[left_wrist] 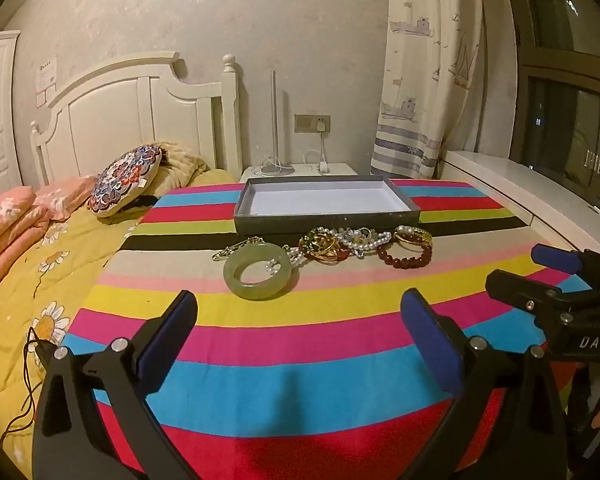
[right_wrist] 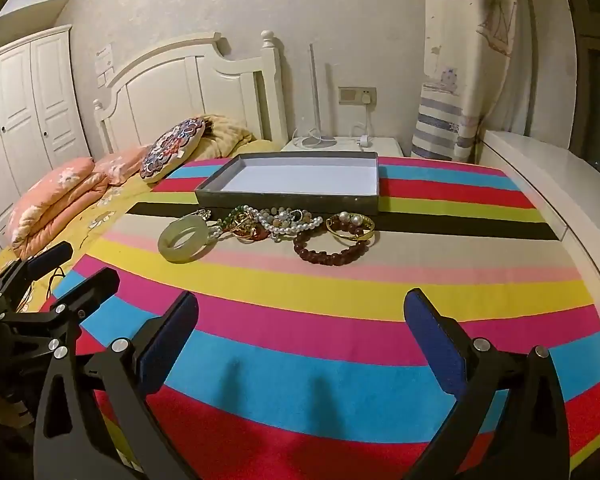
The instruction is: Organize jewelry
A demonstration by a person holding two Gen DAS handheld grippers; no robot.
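Left wrist view: your left gripper [left_wrist: 300, 320] and right gripper [right_wrist: 300, 324] gape empty, poised before the jewelry pile [left_wrist: 332, 244] beside its tray [left_wrist: 328, 220].

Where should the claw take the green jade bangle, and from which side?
Grip the near arc of the jade bangle, one finger inside the hole, one outside. It lies flat, and its far rim touches the pearl strand, so coming from the open near side looks safest.

Patterned cushion [left_wrist: 126, 178] on bed [left_wrist: 40, 264], perhaps lamp [left_wrist: 275, 120] behind.
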